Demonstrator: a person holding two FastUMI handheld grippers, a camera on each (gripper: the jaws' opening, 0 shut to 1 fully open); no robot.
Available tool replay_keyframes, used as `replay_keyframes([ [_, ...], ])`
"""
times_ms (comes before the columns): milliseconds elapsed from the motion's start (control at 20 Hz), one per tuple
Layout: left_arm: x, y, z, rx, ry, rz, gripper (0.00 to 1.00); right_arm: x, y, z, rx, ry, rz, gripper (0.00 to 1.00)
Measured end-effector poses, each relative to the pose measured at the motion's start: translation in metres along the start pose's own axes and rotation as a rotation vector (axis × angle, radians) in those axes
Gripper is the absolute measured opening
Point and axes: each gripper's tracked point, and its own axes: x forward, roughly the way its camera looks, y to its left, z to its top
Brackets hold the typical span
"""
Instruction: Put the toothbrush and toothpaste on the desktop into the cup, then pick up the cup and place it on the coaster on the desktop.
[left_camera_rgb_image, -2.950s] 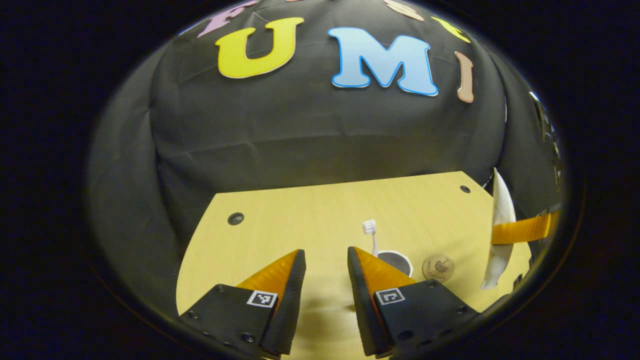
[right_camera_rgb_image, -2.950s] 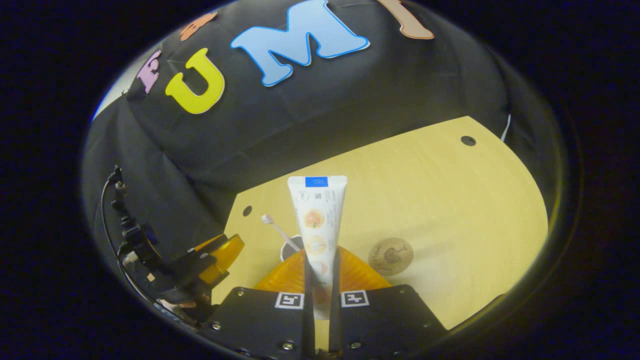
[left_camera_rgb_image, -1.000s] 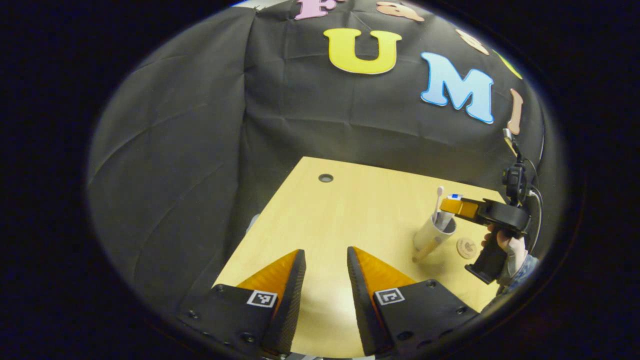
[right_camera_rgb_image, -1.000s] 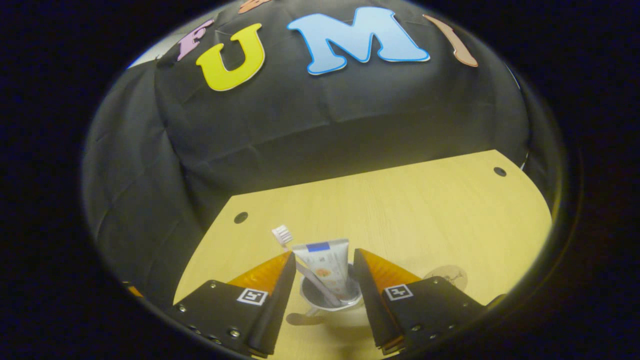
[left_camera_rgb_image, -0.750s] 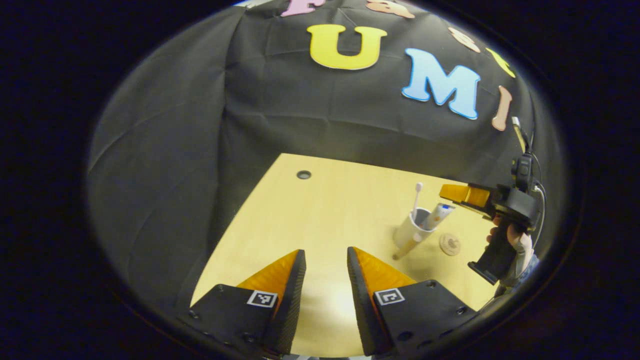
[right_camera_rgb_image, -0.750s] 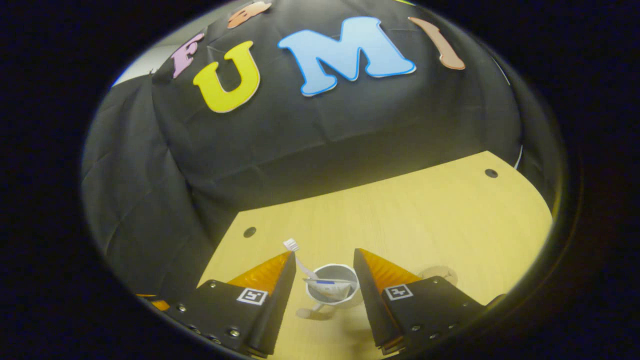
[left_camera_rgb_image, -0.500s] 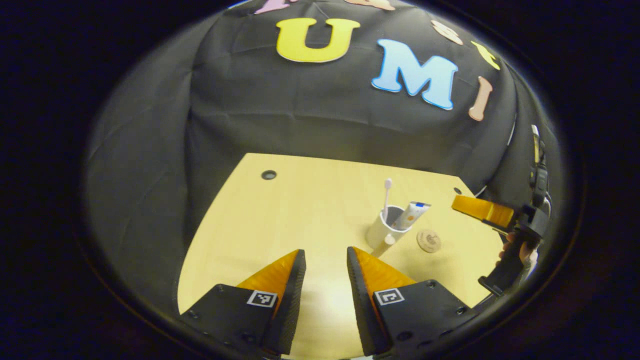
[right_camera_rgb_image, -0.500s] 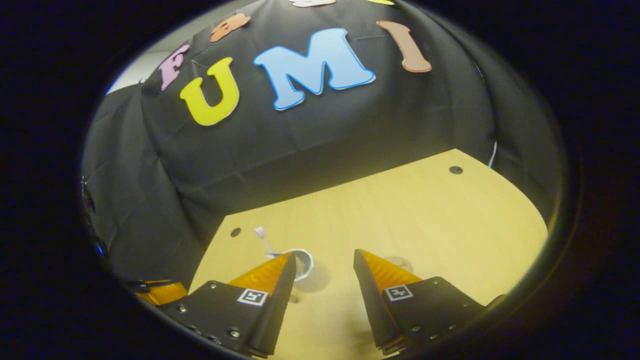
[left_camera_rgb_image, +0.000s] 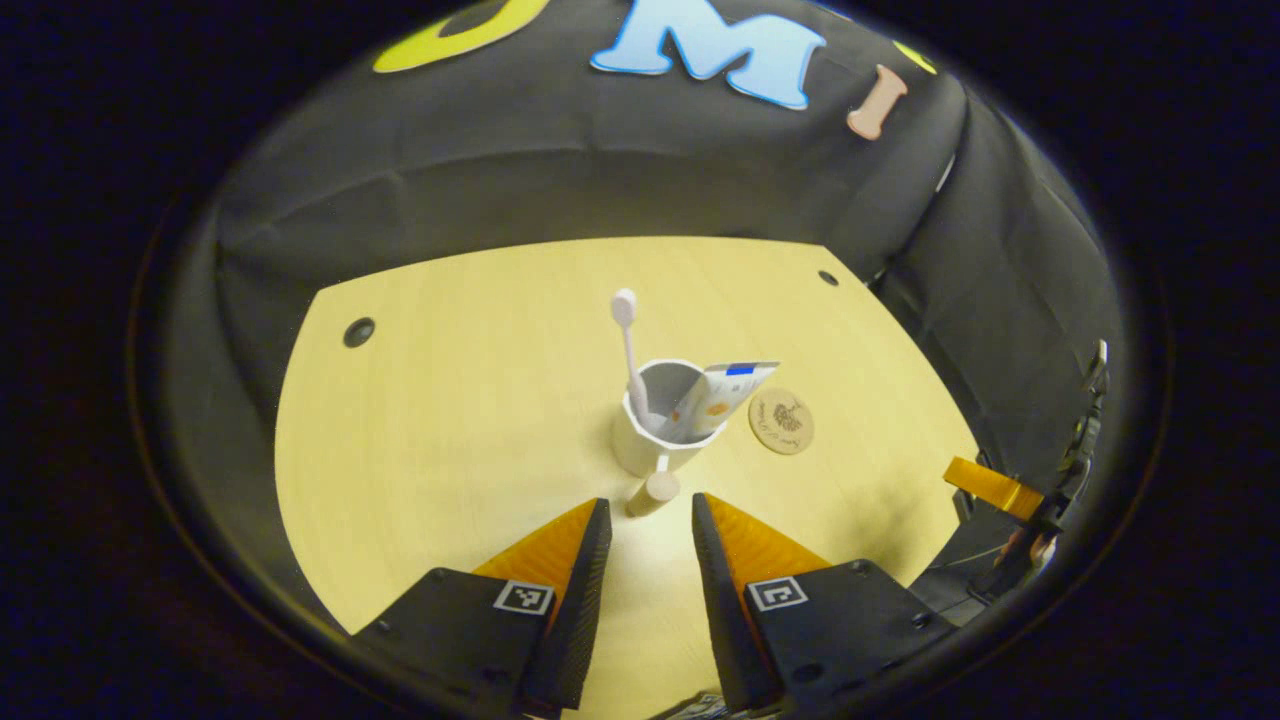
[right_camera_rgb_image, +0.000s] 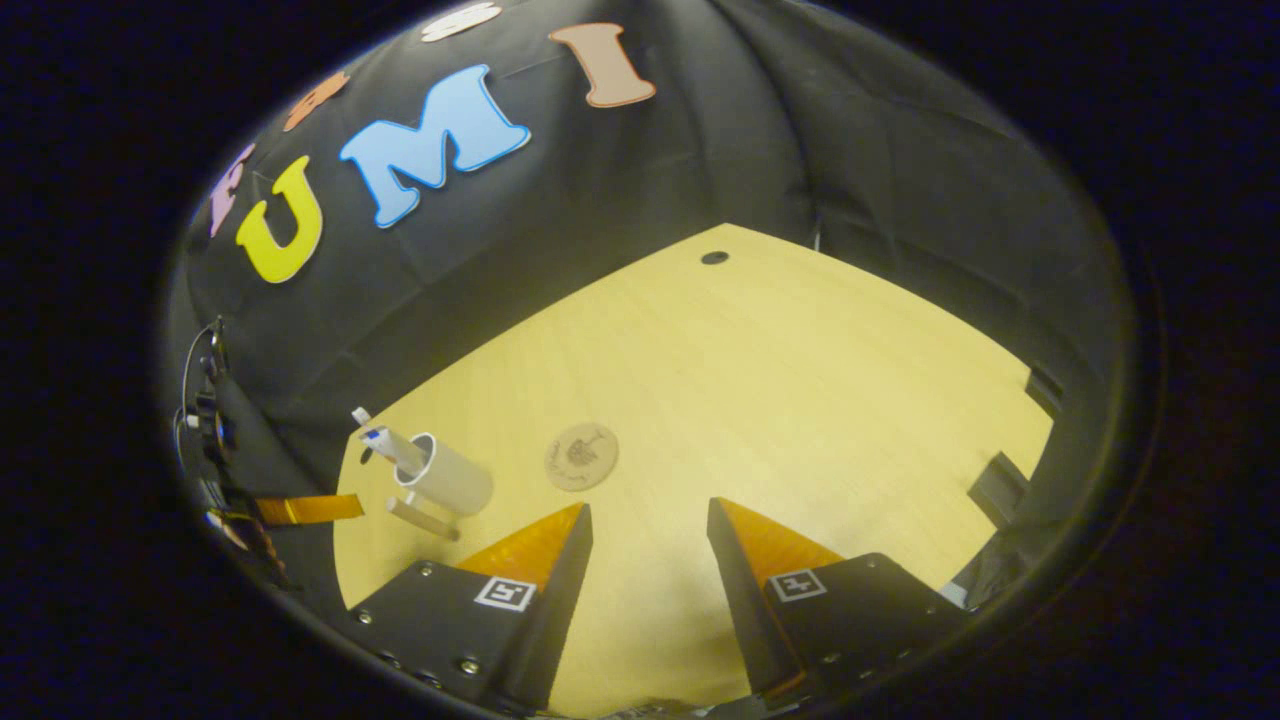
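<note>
The left gripper (left_camera_rgb_image: 645, 520), parted and empty, faces the cup (left_camera_rgb_image: 655, 440) holding toothbrush (left_camera_rgb_image: 630, 345) and toothpaste (left_camera_rgb_image: 715, 400) (likely lining up the handle). Coaster (left_camera_rgb_image: 781, 421) sits just beside; right gripper (right_camera_rgb_image: 648, 528) hangs open, empty.

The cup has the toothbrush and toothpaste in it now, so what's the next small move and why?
Probably ease the open left gripper forward to close on the cup's handle, which juts toward it just ahead of its fingertips. The toothbrush and toothpaste already stand in the cup, the coaster lies bare beside it, and the right gripper is open and off to the side.
</note>
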Motion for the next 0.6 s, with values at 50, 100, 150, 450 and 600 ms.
replay_keyframes([
  [50, 0.006, -0.002, 0.003, 0.03, 0.021, -0.001, 0.52, -0.003, -0.008, -0.003, 0.016, 0.009, -0.015, 0.7],
  [100, 0.013, -0.005, 0.002, 0.054, 0.045, -0.003, 0.56, -0.006, -0.017, -0.003, 0.032, 0.012, -0.026, 0.7],
  [150, 0.019, -0.008, 0.0, 0.074, 0.075, -0.008, 0.56, -0.007, -0.024, 0.003, 0.046, 0.003, -0.038, 0.7],
  [450, 0.055, 0.002, -0.011, 0.118, 0.251, 0.069, 0.55, -0.021, -0.065, 0.016, 0.104, -0.033, -0.119, 0.7],
  [600, 0.07, 0.004, -0.017, 0.114, 0.319, 0.088, 0.5, -0.021, -0.07, 0.013, 0.118, -0.019, -0.143, 0.7],
])
